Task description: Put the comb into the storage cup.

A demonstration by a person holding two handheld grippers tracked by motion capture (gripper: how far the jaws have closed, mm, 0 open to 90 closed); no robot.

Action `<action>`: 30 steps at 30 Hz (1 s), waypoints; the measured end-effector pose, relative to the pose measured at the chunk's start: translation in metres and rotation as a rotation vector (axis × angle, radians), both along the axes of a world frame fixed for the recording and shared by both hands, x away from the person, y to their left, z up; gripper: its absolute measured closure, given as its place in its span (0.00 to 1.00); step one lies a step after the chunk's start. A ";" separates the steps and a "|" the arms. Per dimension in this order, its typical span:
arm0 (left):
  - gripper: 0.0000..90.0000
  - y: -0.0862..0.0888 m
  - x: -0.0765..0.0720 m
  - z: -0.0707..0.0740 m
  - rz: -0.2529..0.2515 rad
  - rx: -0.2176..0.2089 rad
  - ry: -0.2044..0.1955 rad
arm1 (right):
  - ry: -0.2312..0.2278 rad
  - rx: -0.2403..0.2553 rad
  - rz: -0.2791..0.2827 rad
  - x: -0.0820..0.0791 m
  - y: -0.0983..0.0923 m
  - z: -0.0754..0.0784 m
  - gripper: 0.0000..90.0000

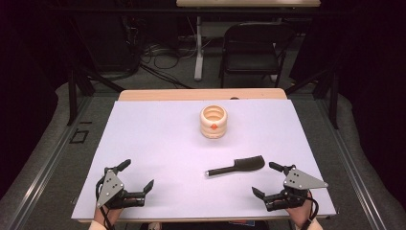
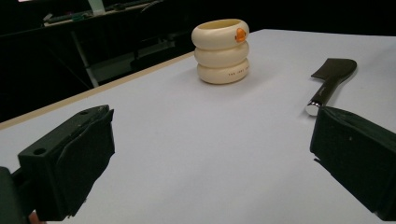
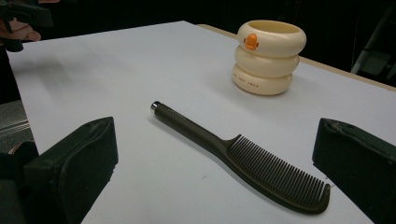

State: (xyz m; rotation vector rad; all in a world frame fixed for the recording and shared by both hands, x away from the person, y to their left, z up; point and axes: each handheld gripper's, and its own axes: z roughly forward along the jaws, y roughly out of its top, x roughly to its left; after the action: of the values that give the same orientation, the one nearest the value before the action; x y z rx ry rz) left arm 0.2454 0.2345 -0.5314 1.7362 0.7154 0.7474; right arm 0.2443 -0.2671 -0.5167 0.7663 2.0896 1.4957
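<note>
- Both my grippers, left gripper [image 1: 130, 178] and right gripper [image 1: 266, 178], spread wide, empty
- comb [image 1: 236, 166] lies crosswise; handle toward my left, teeth end right
- cream holder [image 1: 214, 122] upright beyond

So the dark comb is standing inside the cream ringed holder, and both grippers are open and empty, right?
Not quite. The comb lies flat on the table, apart from the cream ringed holder, as the right gripper view shows. The left gripper and right gripper are indeed open and empty.

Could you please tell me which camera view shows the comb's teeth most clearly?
The right gripper view: the comb lies close, each tooth distinct. The high view shows it whole but small, teeth unresolved; the left gripper view shows its handle end and a flat dark head, with the right jaw hiding part.
</note>
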 end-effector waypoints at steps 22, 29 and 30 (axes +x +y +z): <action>0.00 -0.001 0.001 0.000 0.006 0.003 0.003 | 0.043 -0.026 0.019 0.005 0.014 -0.002 0.00; 0.00 -0.001 0.001 0.000 0.007 0.003 0.002 | 0.051 -0.042 0.023 0.008 0.023 -0.001 0.00; 0.00 -0.001 0.001 0.000 0.007 0.003 0.002 | 0.050 -0.043 0.028 0.008 0.024 -0.002 0.00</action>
State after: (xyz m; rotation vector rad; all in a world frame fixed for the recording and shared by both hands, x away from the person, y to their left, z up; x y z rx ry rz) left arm 0.2464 0.2334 -0.5318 1.7382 0.7227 0.7521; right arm 0.2527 -0.2430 -0.5182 0.7689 2.1704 1.4547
